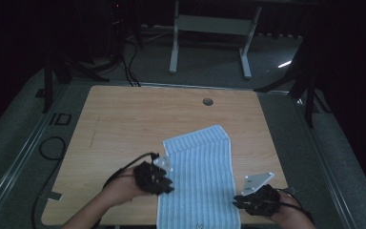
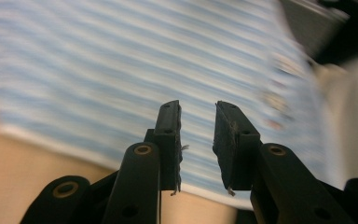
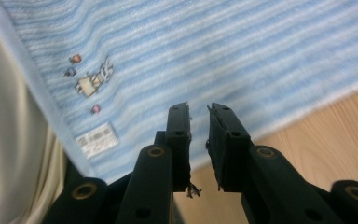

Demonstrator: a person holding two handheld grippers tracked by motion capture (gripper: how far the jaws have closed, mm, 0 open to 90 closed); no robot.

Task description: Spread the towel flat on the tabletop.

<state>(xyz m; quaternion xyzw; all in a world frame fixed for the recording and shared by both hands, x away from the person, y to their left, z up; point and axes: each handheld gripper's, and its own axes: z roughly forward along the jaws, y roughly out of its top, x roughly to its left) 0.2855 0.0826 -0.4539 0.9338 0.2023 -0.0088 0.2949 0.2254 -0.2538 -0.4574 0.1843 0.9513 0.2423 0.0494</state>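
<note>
A blue-and-white striped towel (image 1: 200,176) lies lengthwise on the wooden table (image 1: 124,124), its near end hanging over the front edge. My left gripper (image 1: 168,183) is at the towel's left edge, and my right gripper (image 1: 238,200) is at its right edge near the table front. In the left gripper view the jaws (image 2: 198,109) stand open just over the towel's border (image 2: 121,60), nothing between them. In the right gripper view the jaws (image 3: 199,112) are open by a narrow gap above the towel's edge (image 3: 237,51), near a small embroidered motif (image 3: 91,84) and a label (image 3: 97,139).
A round cable hole (image 1: 208,101) sits near the table's far edge. Behind the table stands a white desk frame (image 1: 209,28). A black cable (image 1: 52,148) loops on the floor at the left, and dark stands flank both sides.
</note>
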